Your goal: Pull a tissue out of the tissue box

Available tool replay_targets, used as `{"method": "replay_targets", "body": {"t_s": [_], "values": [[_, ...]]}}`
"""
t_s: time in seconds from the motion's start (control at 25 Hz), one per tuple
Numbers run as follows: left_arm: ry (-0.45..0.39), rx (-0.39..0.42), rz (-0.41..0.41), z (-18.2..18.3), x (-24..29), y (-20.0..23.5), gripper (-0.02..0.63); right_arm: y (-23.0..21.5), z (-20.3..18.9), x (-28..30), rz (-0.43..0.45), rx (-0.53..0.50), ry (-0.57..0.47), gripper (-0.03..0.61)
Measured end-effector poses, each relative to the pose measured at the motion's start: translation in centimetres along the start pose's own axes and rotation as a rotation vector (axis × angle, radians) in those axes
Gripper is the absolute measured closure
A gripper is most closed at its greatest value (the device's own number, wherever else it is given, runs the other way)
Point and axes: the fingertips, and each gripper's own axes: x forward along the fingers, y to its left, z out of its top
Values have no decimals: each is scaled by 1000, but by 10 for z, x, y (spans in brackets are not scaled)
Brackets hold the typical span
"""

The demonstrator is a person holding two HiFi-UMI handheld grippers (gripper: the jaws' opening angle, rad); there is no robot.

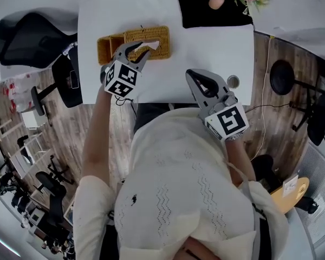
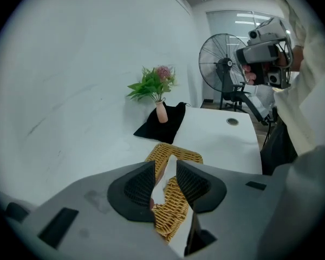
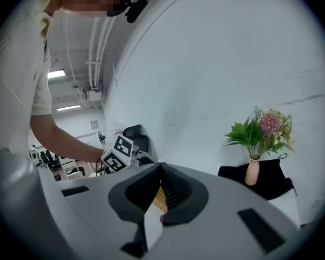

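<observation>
A woven wicker tissue box [image 1: 151, 36] lies on the white table [image 1: 206, 47], and a white tissue [image 1: 152, 45] pokes out of its top. My left gripper [image 1: 138, 49] hovers over the box's near edge. In the left gripper view its pads [image 2: 142, 184] stand a narrow gap apart, with the tissue tip [image 2: 170, 164] and the box [image 2: 176, 154] showing in that gap. My right gripper [image 1: 192, 73] hangs over the table's front edge, right of the box. Its pads [image 3: 173, 187] meet at the tip with nothing held.
A pink vase of flowers [image 1: 216, 0] stands on a black cloth [image 1: 206, 12] at the table's far right. A small round fitting [image 1: 233, 81] sits near the front right edge. An open wicker basket [image 1: 107, 45] adjoins the box's left end. Office chairs [image 1: 32, 37] stand left of the table.
</observation>
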Motion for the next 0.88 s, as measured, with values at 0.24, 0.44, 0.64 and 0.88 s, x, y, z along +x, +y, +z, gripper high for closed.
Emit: {"method": "replay_targets", "body": {"t_s": [0.24, 0.44, 0.64, 0.88], "values": [[82, 52, -63, -8, 16, 3, 489, -7, -4, 7, 5, 11, 15, 577], [134, 82, -104, -15, 28, 1, 489, -15, -6, 9, 0, 21, 18, 577], [149, 77, -124, -19, 33, -1, 505, -18, -9, 9, -6, 31, 22, 577], [153, 71, -101, -20, 35, 2, 574, -18, -12, 10, -1, 36, 25, 577]]}}
